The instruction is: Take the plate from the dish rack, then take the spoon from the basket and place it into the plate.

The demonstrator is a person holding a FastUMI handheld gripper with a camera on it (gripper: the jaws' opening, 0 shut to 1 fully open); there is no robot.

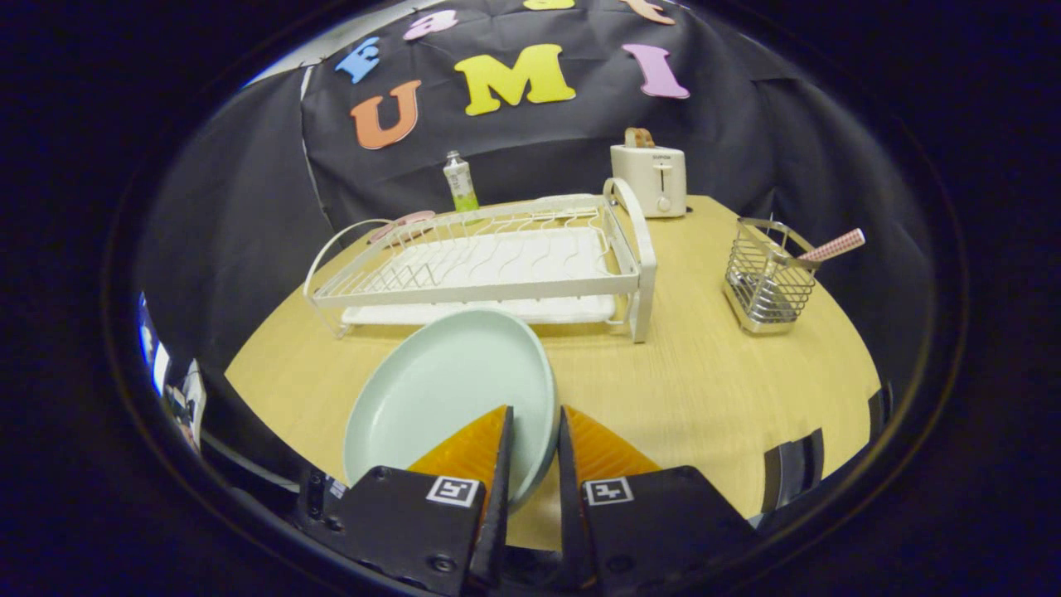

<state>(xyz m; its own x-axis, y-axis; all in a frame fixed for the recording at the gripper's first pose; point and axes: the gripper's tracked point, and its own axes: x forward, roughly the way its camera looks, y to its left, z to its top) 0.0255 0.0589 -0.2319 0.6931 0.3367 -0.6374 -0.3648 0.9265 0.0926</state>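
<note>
Clamping the near rim of a pale green plate (pixel 452 390), the gripper (pixel 530 431) has both fingers pressed on the edge, one finger lying over the plate's inner face and the other against its outer side. Each finger body carries a small square black-and-white marker; these hold a pattern, no readable words. The plate is tilted, its hollow facing the camera, and it stands out ahead of the fingers over the pale wooden surface (pixel 704 390), clear of the dish rack. Just beyond the plate stands the white wire dish rack (pixel 489 265), a tray beneath it and a curved handle at each end; a small pinkish thing lies at its far left corner, too blurred to name. Well to the right of the rack, apart from it, sits a wire basket (pixel 767 282) with a spoon (pixel 821 250) leaning in it, the spoon's red-and-white checked handle sticking out over the basket's right rim. Farther back, behind the rack's right end, a white toaster (pixel 651 178) stands at the wall with a brownish slice in its slot; a short dark word is printed on its front, too small to read. Behind the rack's middle a slim bottle (pixel 458 182) stands upright, its label greenish and unreadable.
</note>
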